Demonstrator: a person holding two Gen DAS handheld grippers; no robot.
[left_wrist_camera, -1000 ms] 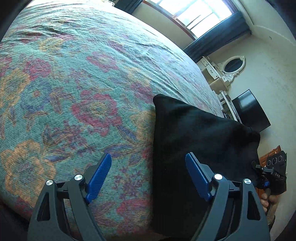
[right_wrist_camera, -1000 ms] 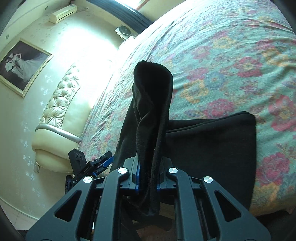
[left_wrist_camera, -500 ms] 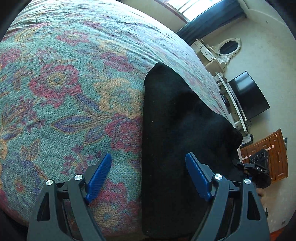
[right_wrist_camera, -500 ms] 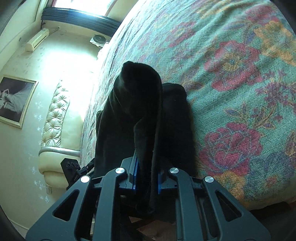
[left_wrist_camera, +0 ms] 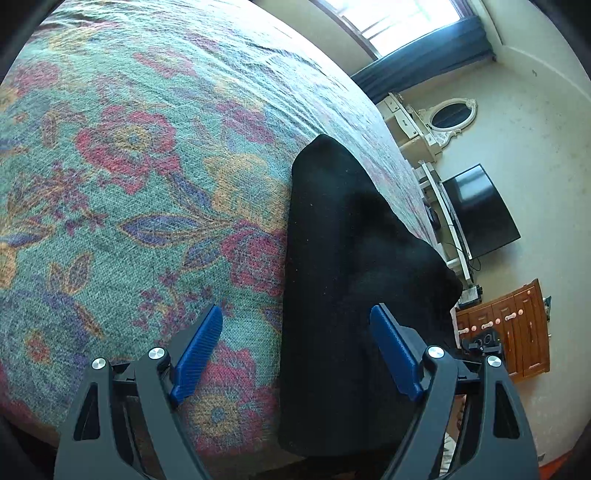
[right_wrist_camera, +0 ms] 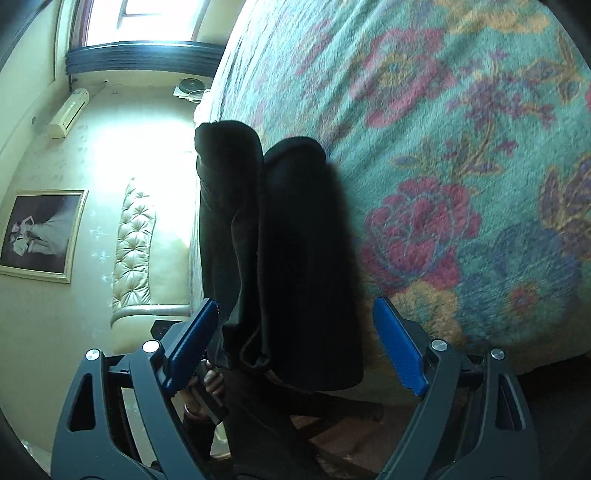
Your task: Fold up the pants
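With the right gripper (right_wrist_camera: 295, 332) just sprung wide, nothing pinched now: blue fingers (right_wrist_camera: 192, 343) standing clear on either side of the pants (right_wrist_camera: 295, 240), cloth between them but untouched. A second ago clamped shut on a raised strip of that fabric; now let go, with the loose flap leaning over the folded stack rather than lying flat. Judged from this, a fold just laid over and dropped, so the step probably done bar some smoothing.

Left gripper (left_wrist_camera: 295, 343) wide too, as before, holding nothing, hovering low over the near edge of the pants (left_wrist_camera: 343, 258), one finger over the bedspread (left_wrist_camera: 129, 184), the other over black cloth.

Just beyond the fingers, pants lying as a long narrow black bundle along the bed's near edge, its near end draping a little over the side. Compared with a second ago, narrower and thicker: then a broad flat panel, now doubled lengthwise.

Farther off, flowered bedspread running away bare. Past the bed, a padded headboard (right_wrist_camera: 135, 236), a framed picture (right_wrist_camera: 40, 236), a TV (left_wrist_camera: 476, 210), a window (left_wrist_camera: 399, 22).
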